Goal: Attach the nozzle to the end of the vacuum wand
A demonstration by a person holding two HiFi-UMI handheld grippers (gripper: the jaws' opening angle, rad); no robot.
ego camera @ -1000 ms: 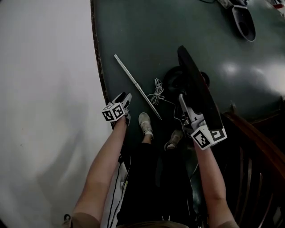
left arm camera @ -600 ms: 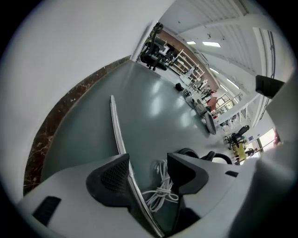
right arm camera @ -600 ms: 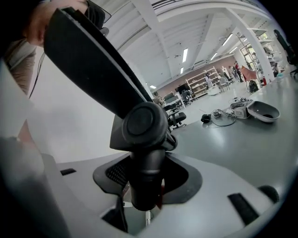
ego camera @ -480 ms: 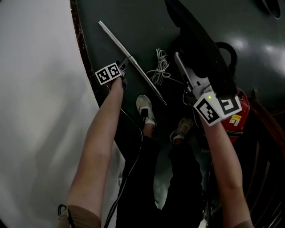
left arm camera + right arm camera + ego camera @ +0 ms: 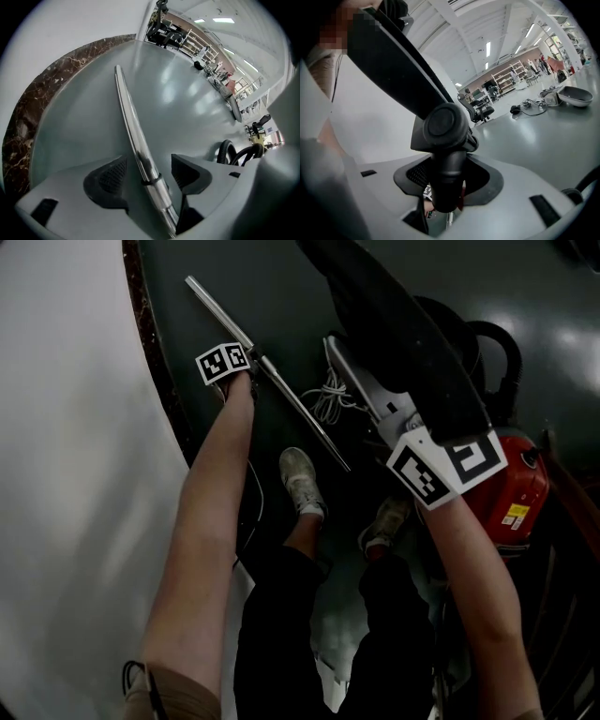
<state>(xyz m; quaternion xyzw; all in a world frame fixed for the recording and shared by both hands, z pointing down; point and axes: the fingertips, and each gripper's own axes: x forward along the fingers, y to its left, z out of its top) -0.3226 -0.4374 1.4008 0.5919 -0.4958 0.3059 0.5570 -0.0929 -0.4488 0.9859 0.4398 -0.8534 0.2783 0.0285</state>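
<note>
A chrome vacuum wand (image 5: 281, 390) lies flat on the dark green floor. My left gripper (image 5: 246, 360) is down over its middle. In the left gripper view the wand (image 5: 129, 117) runs between the two pads (image 5: 112, 176), which are opening and stand clear of it on both sides. My right gripper (image 5: 349, 357) is shut on the neck of the black floor nozzle (image 5: 394, 324), held above the floor to the right of the wand. In the right gripper view the nozzle's round joint (image 5: 443, 124) sits right over the jaws of my right gripper (image 5: 447, 183), its wide head slanting up and left.
A red vacuum canister (image 5: 511, 498) and its black hose (image 5: 487, 334) sit on the right. A coiled white cord (image 5: 328, 395) lies beside the wand. The person's shoes (image 5: 302, 482) stand below it. A brown marble band (image 5: 150, 352) borders white floor on the left.
Both grippers have come down toward the floor. The left one has reached the wand and now straddles it. The right one still carries the nozzle. The red canister has come into view.
</note>
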